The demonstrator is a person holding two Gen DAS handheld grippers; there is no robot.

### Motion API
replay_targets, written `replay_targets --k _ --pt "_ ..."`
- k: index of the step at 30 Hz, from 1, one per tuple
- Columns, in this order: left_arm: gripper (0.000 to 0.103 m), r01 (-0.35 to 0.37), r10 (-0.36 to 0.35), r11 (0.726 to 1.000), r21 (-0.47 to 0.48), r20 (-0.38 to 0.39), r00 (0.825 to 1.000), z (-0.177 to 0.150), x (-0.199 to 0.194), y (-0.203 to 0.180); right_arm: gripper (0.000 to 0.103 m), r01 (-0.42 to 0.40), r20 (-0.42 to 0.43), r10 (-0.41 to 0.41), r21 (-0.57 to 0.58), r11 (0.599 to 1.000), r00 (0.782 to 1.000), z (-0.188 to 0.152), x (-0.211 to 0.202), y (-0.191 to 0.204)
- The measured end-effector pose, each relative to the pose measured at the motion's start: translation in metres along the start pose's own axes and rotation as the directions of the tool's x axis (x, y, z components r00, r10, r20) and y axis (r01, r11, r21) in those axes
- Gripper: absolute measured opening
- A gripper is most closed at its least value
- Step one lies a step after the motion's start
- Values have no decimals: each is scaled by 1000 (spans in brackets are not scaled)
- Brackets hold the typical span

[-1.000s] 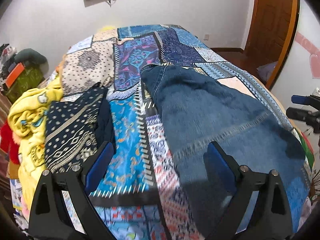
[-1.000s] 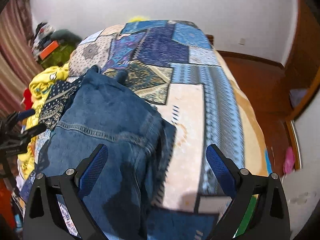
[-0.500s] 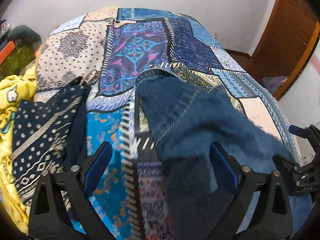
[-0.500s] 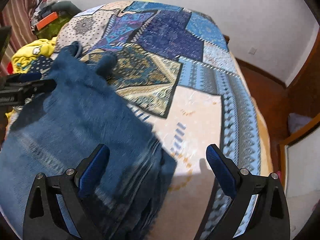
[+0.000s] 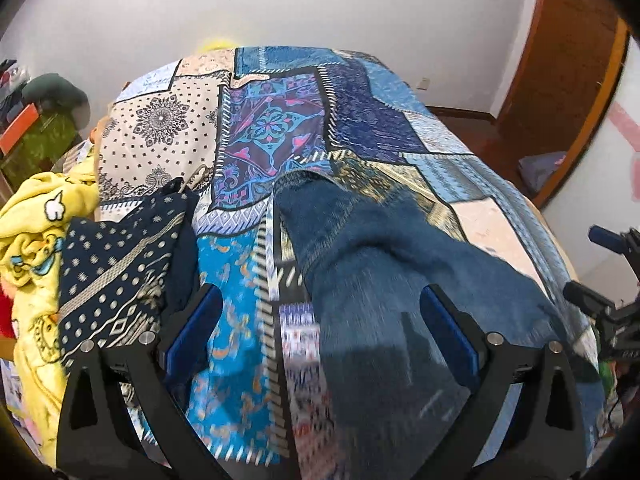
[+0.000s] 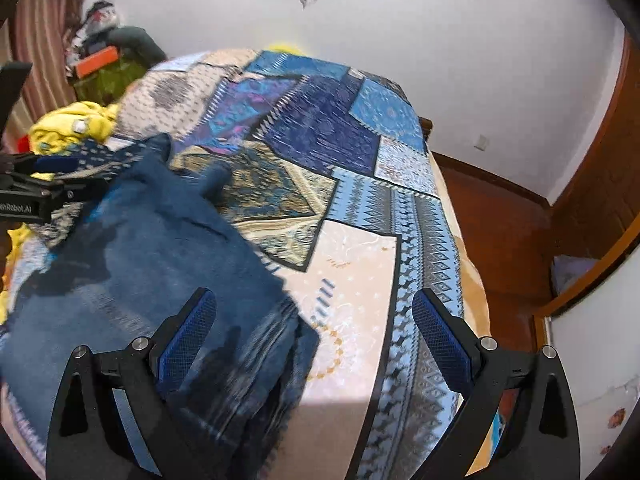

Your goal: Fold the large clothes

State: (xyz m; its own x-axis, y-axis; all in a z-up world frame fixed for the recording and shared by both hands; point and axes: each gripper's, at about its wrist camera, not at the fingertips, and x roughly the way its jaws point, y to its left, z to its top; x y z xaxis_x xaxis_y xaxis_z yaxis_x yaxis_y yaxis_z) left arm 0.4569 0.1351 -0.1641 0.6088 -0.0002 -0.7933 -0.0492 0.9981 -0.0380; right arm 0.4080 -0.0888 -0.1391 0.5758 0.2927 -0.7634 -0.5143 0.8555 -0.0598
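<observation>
Blue jeans [image 5: 392,280] are laid across the patchwork bedspread [image 5: 276,128]. The left gripper [image 5: 320,332] and right gripper [image 6: 312,332] are spread wide, nothing held.

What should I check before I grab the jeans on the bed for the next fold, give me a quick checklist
1. Left gripper open and empty: ok, jaws wide apart, nothing between them.
2. Right gripper open and empty: ok.
3. Jeans lying on the patchwork bedspread, within view of both grippers: ok.
4. Jeans flat and smooth: not ok, the cloth is rumpled and bunched near the right gripper.
5. Space to fold: ok, bare bedspread beyond and right of the jeans.
6. Navy patterned garment and yellow garment clear of the jeans: cannot tell; they appear apart in the left view, but the right view is blurred there.
</observation>
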Motion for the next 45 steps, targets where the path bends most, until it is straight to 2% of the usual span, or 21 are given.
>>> replay_targets --k 4,7,9,12,14,17,20,22,26,28,29,32,34,35,36,38,40,42,43,45 --pt "100 38 -38 999 -9 -31 999 -26 -21 2 98 -103 -15 103 43 994 995 -15 -18 0" --pt "100 96 -100 994 -52 -83 991 -50 -25 7 98 -240 -74 252 141 960 965 -33 -15 -2" --pt "100 129 -139 988 -90 -120 983 -63 -23 9 98 -312 -124 344 219 924 931 -46 -5 -4" --pt "100 207 -237 963 -170 -179 955 -83 -14 14 98 -335 -192 404 310 890 895 -65 15 -7" --pt "100 243 -285 946 -216 -188 940 -90 -10 16 98 -347 -225 444 366 863 867 -75 29 -10" --pt "100 288 -350 914 -287 -194 917 -94 1 20 103 -386 -222 531 473 792 818 -85 43 -20" --pt "100 343 -433 870 -355 -215 876 -93 17 23 103 -436 -217 602 511 741 769 -85 58 -24" --pt "100 372 -476 845 -384 -223 851 -89 29 22 103 -461 -207 628 516 722 750 -83 65 -24" --pt "100 401 -522 816 -416 -232 821 -83 46 19 103 -501 -203 661 505 703 722 -75 77 -18" --pt "100 413 -552 794 -446 -244 798 -80 56 18 103 -520 -201 671 489 700 714 -70 81 -15" --pt "100 415 -558 789 -452 -247 792 -80 60 16 103 -529 -194 677 487 695 710 -69 82 -14" --pt "96 415 -548 800 -435 -246 800 -76 67 8 103 -540 -164 689 505 673 706 -68 84 -14" --pt "88 429 -558 796 -427 -244 794 -74 69 2 101 -519 -156 679 532 670 717 -67 85 -12" --pt "87 424 -553 799 -425 -244 797 -72 69 1 99 -514 -154 676 535 671 721 -65 85 -12" --pt "86 423 -548 803 -421 -242 800 -72 68 -1 94 -508 -154 670 537 674 726 -65 85 -11" --pt "76 416 -529 819 -396 -238 814 -72 64 -6 81 -509 -144 674 548 664 724 -67 83 -13" --pt "67 415 -512 833 -366 -226 829 -74 50 -12 57 -513 -125 687 574 639 716 -69 81 -16" --pt "57 429 -514 832 -351 -199 834 -71 42 -11 48 -518 -117 693 579 630 711 -68 75 -18" --pt "52 438 -518 830 -345 -186 835 -70 35 -10 44 -519 -119 682 560 646 721 -66 68 -15" --pt "49 446 -516 833 -327 -169 840 -68 23 -8 38 -516 -125 664 530 673 737 -59 59 -13"
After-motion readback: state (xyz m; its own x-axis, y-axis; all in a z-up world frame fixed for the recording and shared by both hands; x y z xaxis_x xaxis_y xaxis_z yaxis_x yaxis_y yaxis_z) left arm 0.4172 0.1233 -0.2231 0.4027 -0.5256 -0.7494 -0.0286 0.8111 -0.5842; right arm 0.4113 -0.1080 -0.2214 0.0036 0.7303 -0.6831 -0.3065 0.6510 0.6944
